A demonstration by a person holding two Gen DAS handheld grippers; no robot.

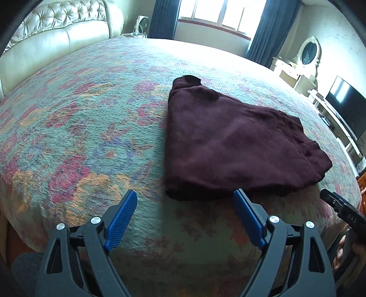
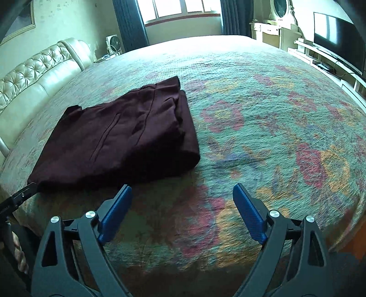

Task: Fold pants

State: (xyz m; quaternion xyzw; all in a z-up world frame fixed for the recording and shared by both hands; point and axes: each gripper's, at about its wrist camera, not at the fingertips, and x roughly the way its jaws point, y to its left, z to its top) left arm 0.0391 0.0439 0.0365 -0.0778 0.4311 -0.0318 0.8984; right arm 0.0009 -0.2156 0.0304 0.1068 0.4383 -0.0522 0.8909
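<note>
Dark maroon pants (image 1: 231, 141) lie folded into a compact stack on the floral bedspread (image 1: 80, 137). They also show in the right wrist view (image 2: 123, 137), left of centre. My left gripper (image 1: 185, 198) is open and empty, its blue pads just short of the stack's near edge. My right gripper (image 2: 181, 193) is open and empty, over bare bedspread (image 2: 263, 137) to the right of the stack. Part of the right gripper's body (image 1: 343, 210) shows at the right edge of the left wrist view.
A tufted cream headboard (image 1: 57, 29) runs along the left side of the bed. A window with dark curtains (image 1: 219, 13) is at the far end. A dresser with an oval mirror (image 1: 308, 52) and a television (image 1: 347, 105) stand to the right. A small fan (image 2: 113, 44) sits by the wall.
</note>
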